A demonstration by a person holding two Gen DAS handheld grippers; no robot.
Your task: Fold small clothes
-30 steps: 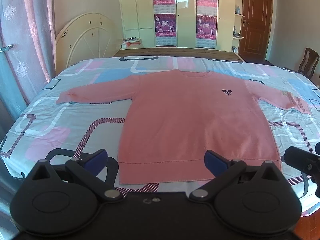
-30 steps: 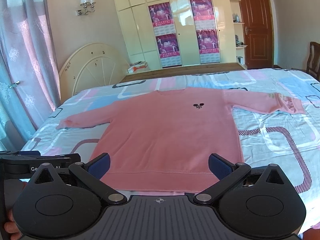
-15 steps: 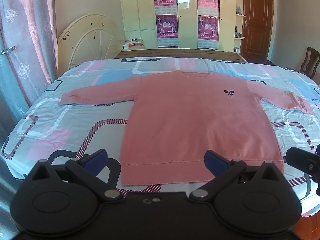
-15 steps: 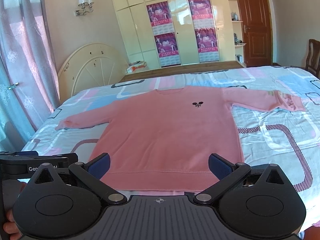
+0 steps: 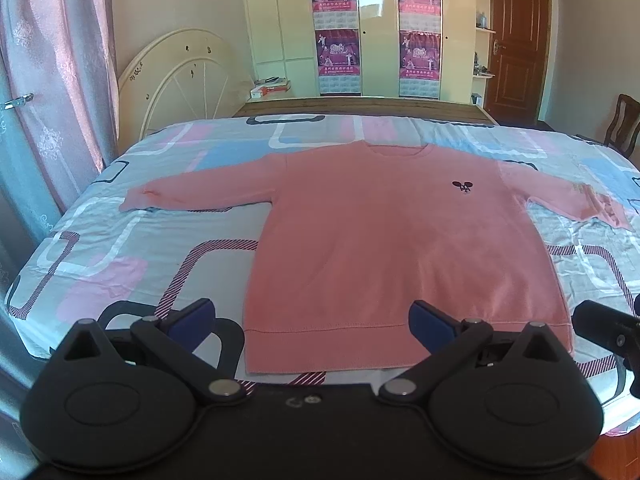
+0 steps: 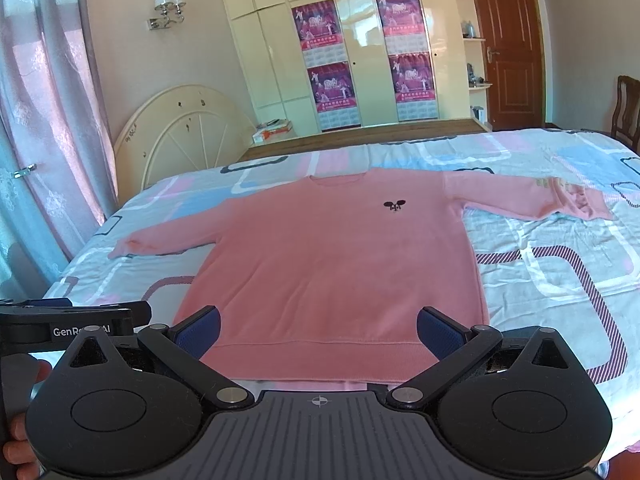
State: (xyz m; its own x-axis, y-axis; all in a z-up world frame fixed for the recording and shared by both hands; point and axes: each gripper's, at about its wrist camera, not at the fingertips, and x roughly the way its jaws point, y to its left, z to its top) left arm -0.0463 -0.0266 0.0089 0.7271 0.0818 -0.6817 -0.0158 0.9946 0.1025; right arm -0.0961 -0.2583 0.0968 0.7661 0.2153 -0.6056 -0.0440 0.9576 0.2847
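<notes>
A pink long-sleeved sweater lies flat and face up on the bed, sleeves spread out to both sides, hem toward me. It has a small dark logo on the chest. It also shows in the right wrist view. My left gripper is open and empty, hovering above the hem near the bed's front edge. My right gripper is open and empty, also over the hem. The right gripper's side shows at the right edge of the left wrist view.
The bed has a patterned sheet in pink, blue and white. A round cream headboard leans at the far left. A wardrobe with posters, a brown door and a wooden chair stand behind. Pink curtains hang at the left.
Both grippers have risen and drawn back slightly from the bed; the sweater sits a little lower in the views. The sweater has not moved and both grippers stay open.
</notes>
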